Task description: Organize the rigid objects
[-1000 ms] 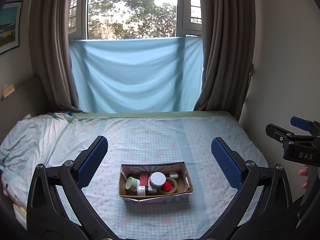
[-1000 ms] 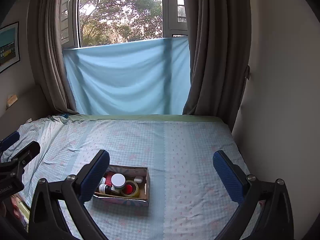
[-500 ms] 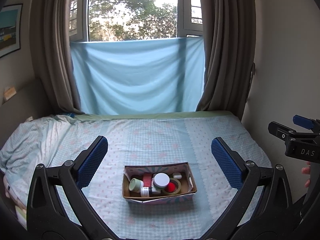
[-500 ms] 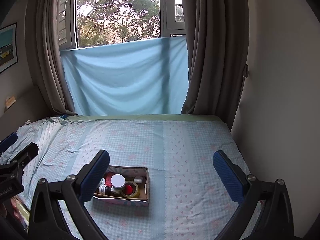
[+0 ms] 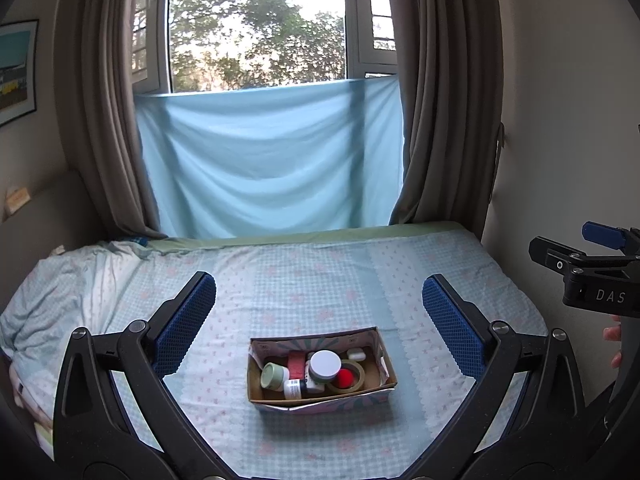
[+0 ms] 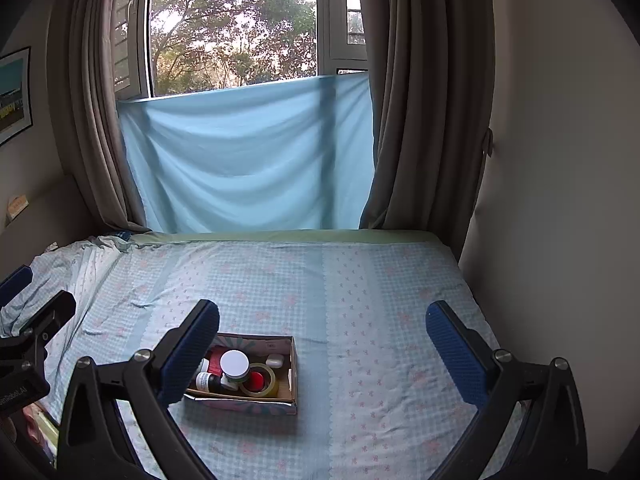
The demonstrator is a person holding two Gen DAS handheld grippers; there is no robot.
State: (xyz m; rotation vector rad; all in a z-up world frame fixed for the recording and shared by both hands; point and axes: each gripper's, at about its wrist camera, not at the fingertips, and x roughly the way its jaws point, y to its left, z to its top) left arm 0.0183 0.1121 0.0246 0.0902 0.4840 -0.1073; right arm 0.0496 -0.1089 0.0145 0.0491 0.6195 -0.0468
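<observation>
A small cardboard box (image 5: 382, 354) sits on the bed (image 5: 320, 272). It holds a white-lidded jar (image 5: 325, 365), a green-capped jar (image 5: 273, 376), a tape roll (image 5: 359, 374), a red ball (image 5: 345, 378), a dark bottle (image 5: 298, 389) and a small white case (image 5: 357, 354). My left gripper (image 5: 318, 330) is open and empty, held above and before the box. My right gripper (image 6: 322, 350) is open and empty; the box (image 6: 291, 364) lies low behind its left finger (image 6: 188, 354), with the jar (image 6: 234, 364) and tape (image 6: 266, 380) showing.
The bed has a blue checked sheet, rumpled at the left (image 5: 60, 280). A wall (image 6: 560, 200) runs along its right side. Brown curtains (image 5: 440, 120) and a hung blue cloth (image 5: 272, 164) cover the window behind. The right gripper shows at the left wrist view's right edge (image 5: 592, 284).
Both grippers have drifted slightly back and up, so the box sits a little lower and farther in both views. Both stay open and empty.
</observation>
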